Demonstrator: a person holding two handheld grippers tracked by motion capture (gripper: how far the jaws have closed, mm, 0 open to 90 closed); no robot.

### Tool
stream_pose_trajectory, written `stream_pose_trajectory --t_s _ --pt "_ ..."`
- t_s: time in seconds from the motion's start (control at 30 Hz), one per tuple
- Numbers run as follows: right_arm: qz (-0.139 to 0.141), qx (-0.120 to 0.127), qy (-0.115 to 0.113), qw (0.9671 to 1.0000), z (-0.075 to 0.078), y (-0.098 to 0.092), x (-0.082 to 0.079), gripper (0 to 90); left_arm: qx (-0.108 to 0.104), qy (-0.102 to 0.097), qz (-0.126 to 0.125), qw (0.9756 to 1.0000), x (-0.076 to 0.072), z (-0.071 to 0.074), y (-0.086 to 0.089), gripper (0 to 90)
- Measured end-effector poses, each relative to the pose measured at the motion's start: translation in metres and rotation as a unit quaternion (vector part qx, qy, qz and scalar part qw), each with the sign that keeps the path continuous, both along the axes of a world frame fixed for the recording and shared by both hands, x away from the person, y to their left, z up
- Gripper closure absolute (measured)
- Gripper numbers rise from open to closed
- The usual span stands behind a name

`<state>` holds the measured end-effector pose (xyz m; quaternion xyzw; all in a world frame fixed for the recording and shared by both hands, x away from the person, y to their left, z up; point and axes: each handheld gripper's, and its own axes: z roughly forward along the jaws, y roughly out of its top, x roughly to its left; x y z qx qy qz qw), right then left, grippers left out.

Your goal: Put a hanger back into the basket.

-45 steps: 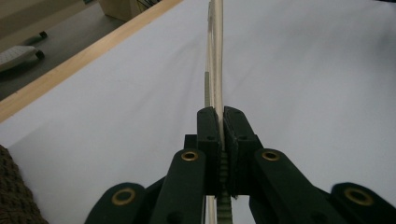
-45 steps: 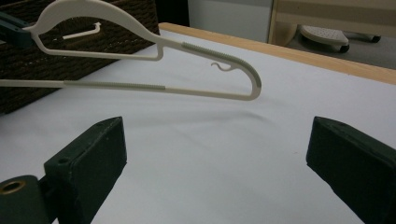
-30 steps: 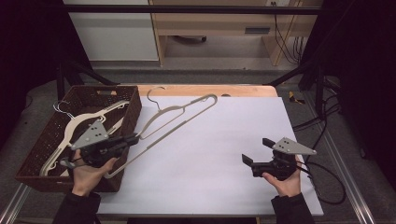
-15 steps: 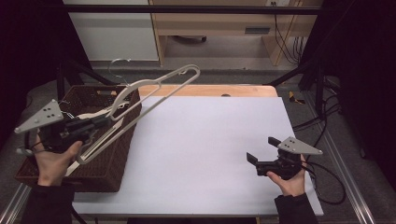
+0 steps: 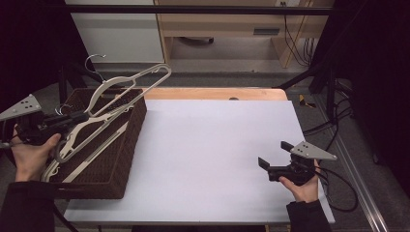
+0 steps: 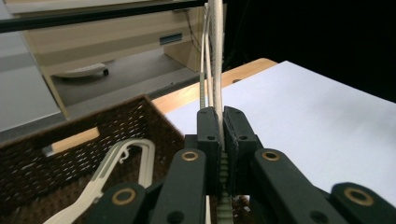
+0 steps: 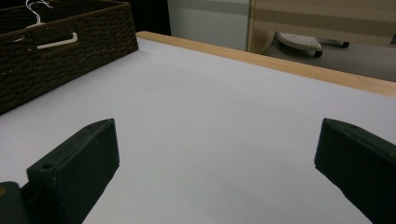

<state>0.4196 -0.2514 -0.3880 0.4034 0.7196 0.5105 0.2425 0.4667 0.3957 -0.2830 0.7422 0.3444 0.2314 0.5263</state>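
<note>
Above the near-left part of the wicker basket point(image 5: 126, 159), the left claw point(image 5: 80, 117) is clenched on a cream plastic clothes hanger point(image 5: 126, 87), its two black jaws pressed flat against the thin bar. From the grip the hanger slants up and away over the basket's far rim, lifted above the basket, with its metal hook point(image 5: 95, 62) curling above the basket's far-left corner. In the left gripper view the same hanger point(image 6: 215, 56) rises straight up from between the left claw's point(image 6: 220, 122) closed jaws, edge-on, with the basket wall point(image 6: 60, 158) below and to the left.

Inside the basket lie more cream hangers point(image 5: 82, 154), stretched along its length beneath the held one; one of them point(image 6: 109, 175) shows curved in the left gripper view, resting on the basket's floor. The person's left hand point(image 5: 30, 154) wraps the gripper body just outside the basket's left wall.

Well to the right of the basket, across the white sheet that covers the bench point(image 5: 217, 145), the right claw point(image 5: 274, 155) hovers low near the bench's right edge, released, its jaws standing wide apart with nothing between them. It points back toward the basket. In the right gripper view the two jaws frame bare white bench point(image 7: 215, 121), and the basket point(image 7: 65, 51) sits at the far left with a white hook point(image 7: 35, 11) showing above its rim.
</note>
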Motion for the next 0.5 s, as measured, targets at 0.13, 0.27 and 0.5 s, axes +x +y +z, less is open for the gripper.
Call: stream_pose_trajectory --t_s 0.13,0.27,0.5 --pt "0.0 -0.002 -0.002 1.0 0.0 -0.001 0.0 0.3 0.01 0.005 0.007 0.9999 0.005 -0.005 0.012 85.7" --pt "-0.001 -0.002 -0.002 1.0 0.0 -0.001 0.001 0.2 0.01 0.013 0.016 0.9997 0.01 -0.011 0.025 85.7" --pt "0.0 -0.004 -0.001 1.0 -0.001 -0.002 0.001 0.2 0.004 0.03 0.028 0.9991 0.015 -0.024 0.048 85.6"
